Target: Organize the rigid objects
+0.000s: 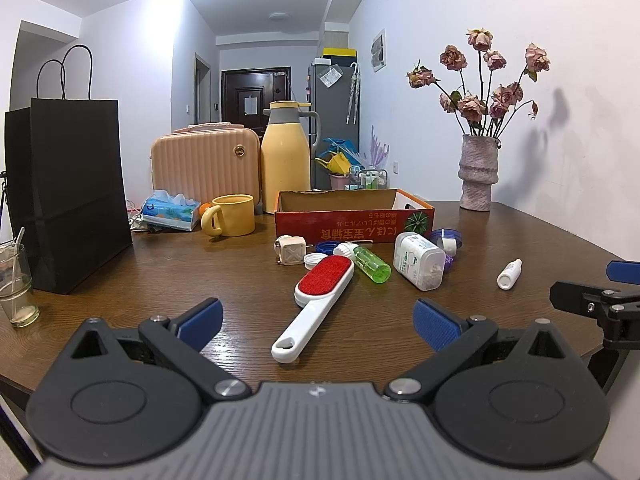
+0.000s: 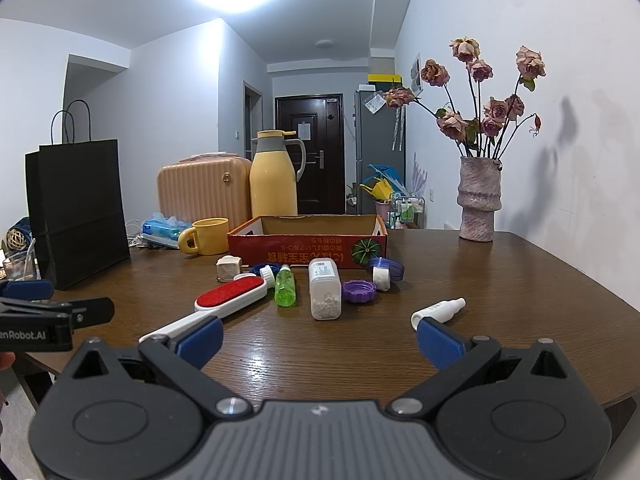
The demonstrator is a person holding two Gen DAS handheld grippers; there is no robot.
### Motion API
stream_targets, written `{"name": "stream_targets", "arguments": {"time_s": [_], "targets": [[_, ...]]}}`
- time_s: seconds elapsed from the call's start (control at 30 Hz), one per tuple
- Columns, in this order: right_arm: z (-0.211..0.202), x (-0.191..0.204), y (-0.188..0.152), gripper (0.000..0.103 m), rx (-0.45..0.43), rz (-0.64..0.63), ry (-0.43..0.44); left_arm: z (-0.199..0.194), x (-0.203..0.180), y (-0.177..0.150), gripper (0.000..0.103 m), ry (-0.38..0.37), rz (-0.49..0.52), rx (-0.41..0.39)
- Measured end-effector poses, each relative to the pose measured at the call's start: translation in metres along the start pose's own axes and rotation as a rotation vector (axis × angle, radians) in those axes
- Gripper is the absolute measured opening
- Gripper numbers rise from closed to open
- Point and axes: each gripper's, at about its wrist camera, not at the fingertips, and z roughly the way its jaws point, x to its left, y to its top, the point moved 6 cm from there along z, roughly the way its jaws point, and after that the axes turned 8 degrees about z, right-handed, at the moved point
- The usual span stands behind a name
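Note:
A white lint brush with a red pad (image 1: 318, 294) (image 2: 228, 298) lies on the brown table, its handle end between my left gripper's (image 1: 318, 324) open fingers. Behind it lie a green bottle (image 1: 370, 264) (image 2: 285, 290), a clear pill box (image 1: 418, 260) (image 2: 325, 290), a beige cube (image 1: 291, 251) (image 2: 229, 268), caps and a small white dropper bottle (image 1: 509, 274) (image 2: 438, 309). The open red cardboard box (image 1: 352, 226) (image 2: 308, 250) stands behind them. My right gripper (image 2: 320, 338) is open, holding nothing, the dropper bottle just past its right finger.
A black paper bag (image 1: 76, 196) (image 2: 78, 212) stands at the left, with a glass (image 1: 16, 290) near the table's left edge. A yellow mug (image 1: 232, 216), tissue pack (image 1: 170, 210), peach case (image 1: 204, 164) and yellow thermos (image 1: 286, 150) line the back. A vase of dried roses (image 1: 478, 172) stands far right.

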Motion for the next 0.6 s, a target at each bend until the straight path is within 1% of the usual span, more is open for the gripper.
{"name": "stream_targets", "arguments": {"time_s": [0.37, 0.4, 0.6], "targets": [[0.0, 0.0, 0.0, 0.103, 0.0, 0.0, 0.0, 0.001, -0.001, 0.001, 0.103, 0.002, 0.001, -0.001], [0.0, 0.0, 0.0, 0.103, 0.0, 0.0, 0.0, 0.001, 0.007, 0.001, 0.103, 0.002, -0.002, -0.001], [0.0, 0.0, 0.0, 0.103, -0.001, 0.001, 0.0, 0.003, 0.01, 0.001, 0.103, 0.005, -0.004, -0.002]]}}
